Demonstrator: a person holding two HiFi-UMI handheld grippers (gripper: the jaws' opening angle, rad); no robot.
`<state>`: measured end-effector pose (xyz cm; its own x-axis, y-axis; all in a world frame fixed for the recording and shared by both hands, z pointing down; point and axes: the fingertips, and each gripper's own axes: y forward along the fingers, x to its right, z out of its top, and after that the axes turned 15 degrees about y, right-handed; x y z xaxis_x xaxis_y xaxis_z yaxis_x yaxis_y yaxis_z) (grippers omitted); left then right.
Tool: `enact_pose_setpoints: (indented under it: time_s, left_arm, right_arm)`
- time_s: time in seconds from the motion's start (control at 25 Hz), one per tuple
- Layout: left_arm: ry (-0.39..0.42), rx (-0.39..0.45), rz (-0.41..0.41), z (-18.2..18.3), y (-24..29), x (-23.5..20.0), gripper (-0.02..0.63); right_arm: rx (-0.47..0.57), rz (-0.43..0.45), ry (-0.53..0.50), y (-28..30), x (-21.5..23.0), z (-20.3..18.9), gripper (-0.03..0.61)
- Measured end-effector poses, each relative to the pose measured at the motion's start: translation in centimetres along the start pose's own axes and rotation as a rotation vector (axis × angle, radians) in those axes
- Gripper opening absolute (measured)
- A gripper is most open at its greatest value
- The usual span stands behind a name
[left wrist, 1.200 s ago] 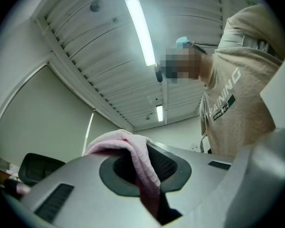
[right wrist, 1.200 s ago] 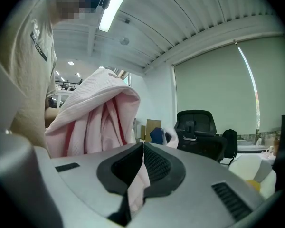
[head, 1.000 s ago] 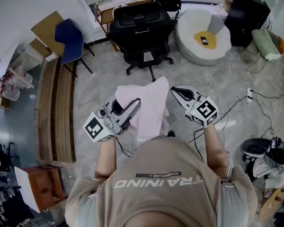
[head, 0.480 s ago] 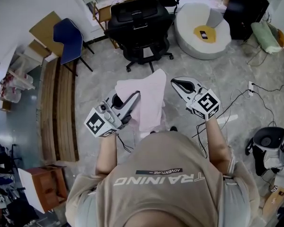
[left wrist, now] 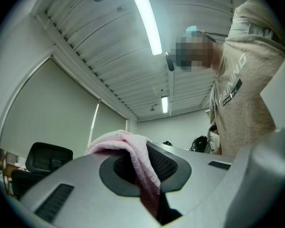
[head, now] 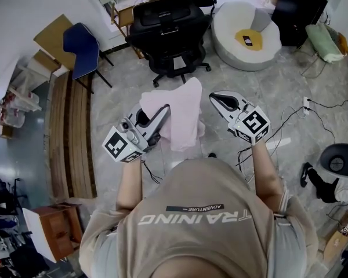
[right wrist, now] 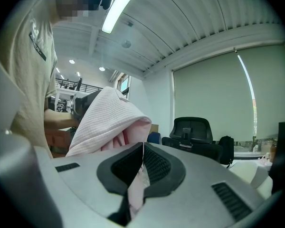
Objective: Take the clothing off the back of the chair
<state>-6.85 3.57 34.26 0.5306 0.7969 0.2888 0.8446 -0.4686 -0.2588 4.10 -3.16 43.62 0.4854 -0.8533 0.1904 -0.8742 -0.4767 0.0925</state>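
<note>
Pink ribbed clothing (head: 180, 112) is held up between the two grippers, in front of the black office chair (head: 168, 28). At far left a blue chair (head: 81, 48) and a wooden bench (head: 69, 126) are seen, well apart from the hands. The left gripper (head: 164, 112) is closed on a fold of the clothing, which is draped over its jaws. The right gripper (head: 214, 99) is almost closed too, with a thin edge of the pink fabric pinched between its pads. That pinch is shown only in the right gripper view. In the head view this gripper seems merely beside the cloth. A yellow cushion (head: 247, 39) is laid in the white round seat (head: 226, 22). Cables (head: 327, 104) are strewn over the floor at right, near a round bin (head: 339, 158) whose contents cannot be made out.
</note>
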Motion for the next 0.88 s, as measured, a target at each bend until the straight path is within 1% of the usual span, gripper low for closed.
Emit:
enact_pose_setpoints:
  time_s: [0.36, 0.88]
  left_arm:
    - [-0.014, -0.012, -0.006, -0.7, 0.6, 0.1, 0.048]
    - [-0.018, -0.017, 0.004, -1.6, 0.2, -0.3, 0.048]
  right_arm:
    - [-0.012, -0.016, 0.005, -0.4, 0.6, -0.1, 0.032]
    - [-0.042, 0.019, -0.002, 0.7, 0.3, -0.5, 0.031]
